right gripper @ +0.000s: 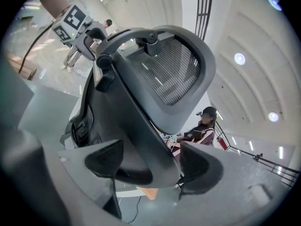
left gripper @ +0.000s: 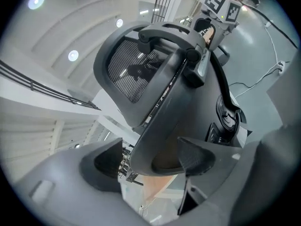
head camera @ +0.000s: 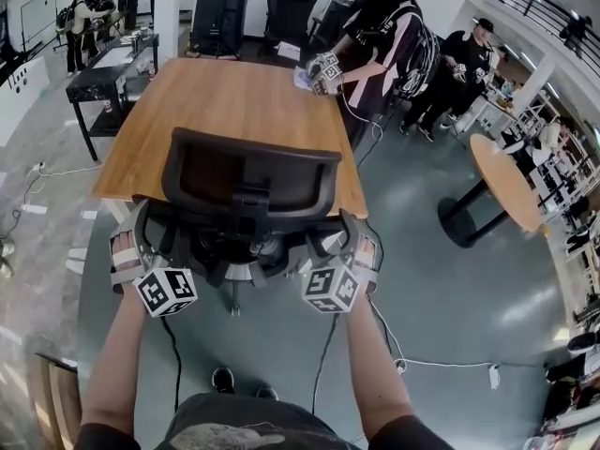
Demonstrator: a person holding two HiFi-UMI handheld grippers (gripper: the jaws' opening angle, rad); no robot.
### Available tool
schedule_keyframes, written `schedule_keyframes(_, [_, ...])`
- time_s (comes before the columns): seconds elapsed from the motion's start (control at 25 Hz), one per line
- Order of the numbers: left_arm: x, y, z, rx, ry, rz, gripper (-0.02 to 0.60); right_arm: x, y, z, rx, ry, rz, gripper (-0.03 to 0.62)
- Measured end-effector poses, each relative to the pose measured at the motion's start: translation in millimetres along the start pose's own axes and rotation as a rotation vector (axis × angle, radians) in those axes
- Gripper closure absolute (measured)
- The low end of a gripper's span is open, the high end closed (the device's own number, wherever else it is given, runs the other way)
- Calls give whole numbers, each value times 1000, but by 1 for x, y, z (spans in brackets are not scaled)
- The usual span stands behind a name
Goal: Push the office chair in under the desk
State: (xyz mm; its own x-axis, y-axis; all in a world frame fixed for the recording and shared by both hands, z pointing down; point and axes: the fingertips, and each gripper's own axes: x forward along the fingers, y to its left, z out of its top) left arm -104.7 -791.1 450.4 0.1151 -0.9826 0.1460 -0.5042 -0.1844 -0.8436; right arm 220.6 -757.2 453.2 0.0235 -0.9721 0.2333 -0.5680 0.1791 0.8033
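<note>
A black mesh-backed office chair stands at the near edge of the wooden desk, its seat partly under the top. My left gripper is at the chair's left armrest and my right gripper at its right armrest. In the left gripper view the left gripper is open, with the armrest lying between its pads and a gap on one side. Seen from the right gripper view, the right gripper is likewise open around the other armrest. The mesh backrest rises beyond.
A person stands at the desk's far right corner with marker-cube grippers on the top. A round wooden table stands to the right, a black side table to the left. Cables trail over the grey floor. Dark chairs sit beyond the desk.
</note>
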Motion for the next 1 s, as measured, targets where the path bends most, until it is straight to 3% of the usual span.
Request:
schedule_keyframes(0.12, [-15,-1,6,-35,-6,24,243,-15,1,1,21,-42,-12,237])
schedule_keyframes(0.24, [-33,0,20,-144,-47,18,346,-32,2,7,65,-78,4,257])
schedule_keyframes(0.36, [-49,2,35,-254,-71,15,420,-47,5,15,176,-102,62,337])
schedule_keyframes(0.56, [-72,8,61,-315,-120,86,556,-70,3,37,286,-179,102,424])
schedule_keyframes(0.72, [-89,1,76,-423,-136,68,563,-87,8,48,339,-219,150,484])
schedule_keyframes(0.88, [-107,-7,90,-512,-149,44,563,-104,14,47,390,-236,188,590])
schedule_keyframes(1.0, [-115,-13,100,-555,-152,24,563,-113,15,42,411,-247,205,602])
